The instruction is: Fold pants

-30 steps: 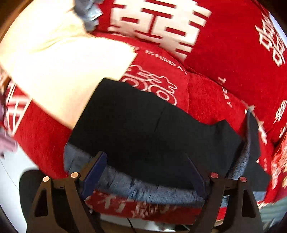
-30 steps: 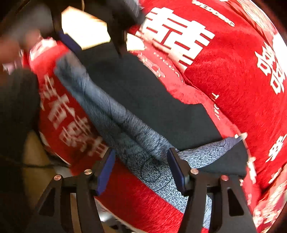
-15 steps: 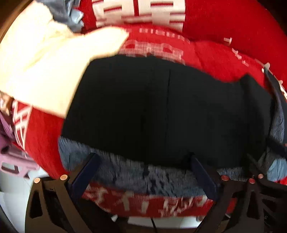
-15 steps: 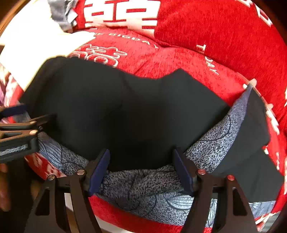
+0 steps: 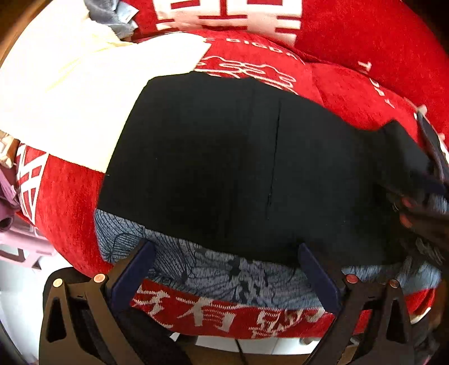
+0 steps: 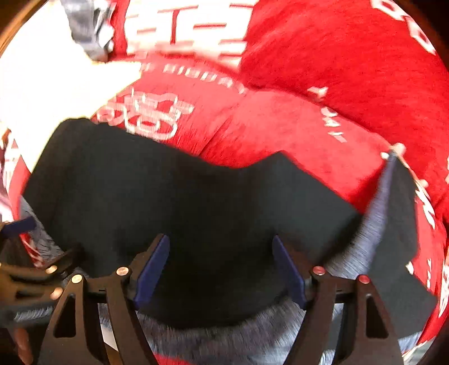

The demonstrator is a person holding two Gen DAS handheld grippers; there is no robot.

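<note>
The pants (image 5: 224,168) lie spread on a red sofa seat, black on top with a blue-grey patterned layer (image 5: 219,269) showing along the near edge. My left gripper (image 5: 224,252) stands wide open over that near edge, its pads apart from the cloth. In the right wrist view the same black pants (image 6: 196,210) fill the middle, with a blue-grey flap (image 6: 376,224) turned up at the right. My right gripper (image 6: 221,247) hangs over the black cloth, its jaws opening, pads pressing on nothing. The left gripper's fingers (image 6: 33,269) show at that view's left edge.
The red sofa cover (image 5: 350,92) with white lettering runs behind and under the pants. A cream folded cloth (image 5: 84,89) lies at the left, touching the pants' far-left corner. A grey garment (image 5: 112,14) sits at the back. A pink object (image 5: 16,247) stands on the floor, lower left.
My left gripper has opened wider and sunk toward the pants' near edge. My right gripper has let its jaws widen and slid across, from the patterned edge to over the black cloth.
</note>
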